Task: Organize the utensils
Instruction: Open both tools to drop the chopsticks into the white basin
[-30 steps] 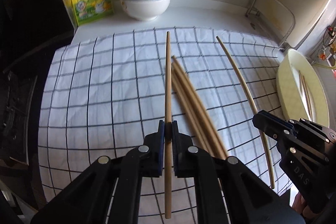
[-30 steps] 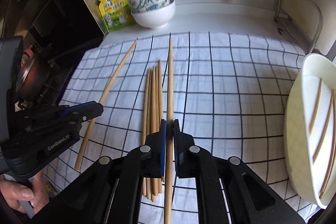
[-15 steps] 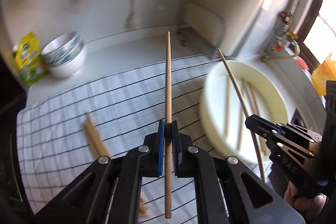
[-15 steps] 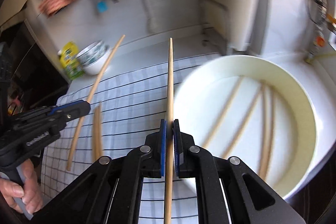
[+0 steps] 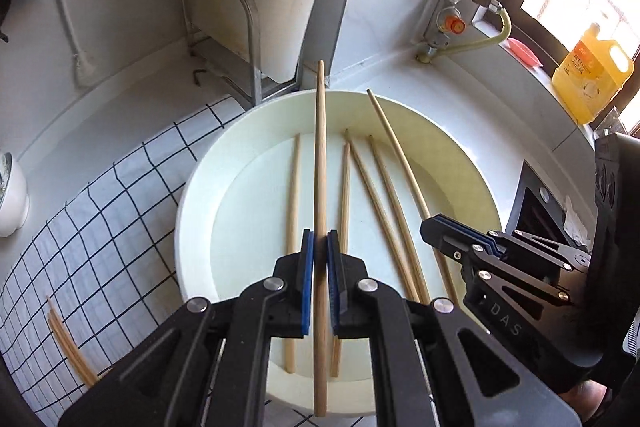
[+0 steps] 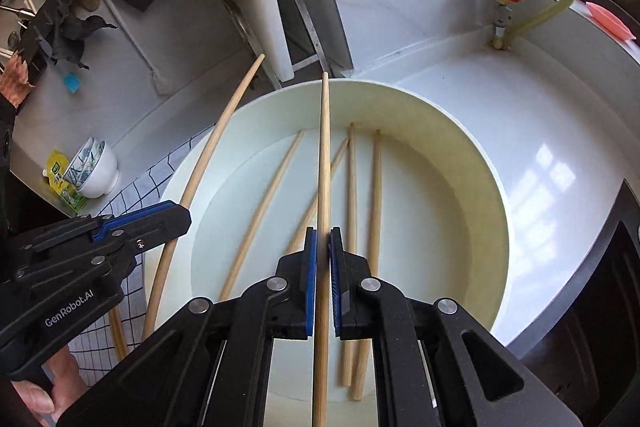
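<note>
Both tools clamp a chopstick each, left tool (image 5: pixel 321 243), right tool (image 6: pixel 322 241), over basin (image 6: pixel 460 131). Risk: sticks overhang the rim; tilted release tips one onto counter (image 6: pixel 540 115).

Matt wooden chopsticks (image 5: pixel 320 163), glossy smooth plastic basin (image 5: pixel 208 167), checked cloth (image 5: pixel 100 211).

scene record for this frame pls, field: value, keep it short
left gripper: shut on a chopstick, over the basin
right gripper: shut on a second chopstick, over the basin
basin: round, white, four chopsticks lying inside
checked cloth: left of basin, a few chopsticks on it
bowls: stacked, far left
</note>
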{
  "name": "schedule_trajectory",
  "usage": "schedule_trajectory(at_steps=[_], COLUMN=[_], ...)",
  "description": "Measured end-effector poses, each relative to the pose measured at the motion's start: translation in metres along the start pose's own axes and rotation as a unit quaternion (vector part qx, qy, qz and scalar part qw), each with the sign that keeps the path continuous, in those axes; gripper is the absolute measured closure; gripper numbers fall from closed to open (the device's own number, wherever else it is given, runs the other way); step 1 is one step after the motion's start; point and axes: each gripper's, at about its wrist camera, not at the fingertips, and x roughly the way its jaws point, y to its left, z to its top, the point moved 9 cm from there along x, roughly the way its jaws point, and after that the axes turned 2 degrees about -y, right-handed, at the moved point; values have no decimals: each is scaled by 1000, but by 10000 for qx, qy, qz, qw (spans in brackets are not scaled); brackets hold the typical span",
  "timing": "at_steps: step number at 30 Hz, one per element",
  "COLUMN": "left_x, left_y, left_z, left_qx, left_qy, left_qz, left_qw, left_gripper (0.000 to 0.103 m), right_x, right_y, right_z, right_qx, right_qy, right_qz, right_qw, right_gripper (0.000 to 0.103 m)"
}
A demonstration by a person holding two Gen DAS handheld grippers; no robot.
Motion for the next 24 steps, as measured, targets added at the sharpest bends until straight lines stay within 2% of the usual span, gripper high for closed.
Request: schedule_trajectory(at_steps=[10,12,13,14,15,24], left_x=[32,30,28,26,23,-9], left_y=[-2,0,2,4,6,20], left_z=[-9,-9,-9,-8,-7,-12], left_qx=[78,36,18,-7,-27,-164], left_qy=[425,392,378,349,304,47], left_qz=[135,180,205,240,264,431], left_qw=[9990,9991,9991,9991,9992,9989], left_gripper=[95,87,74,62,58,56], right_x=[20,17,15,14,12,-3], right_y=[-18,-20,-22,-22,-23,-12], right_z=[-9,-9,-10,-9,-9,-10], right_qx=[242,267,279,293,297,164], right_qy=[224,194,185,181,170,31], right_qz=[52,60,61,68,61,37], right_qw=[9994,9994,9994,9994,9994,9999], right_gripper=[96,96,96,91,87,86])
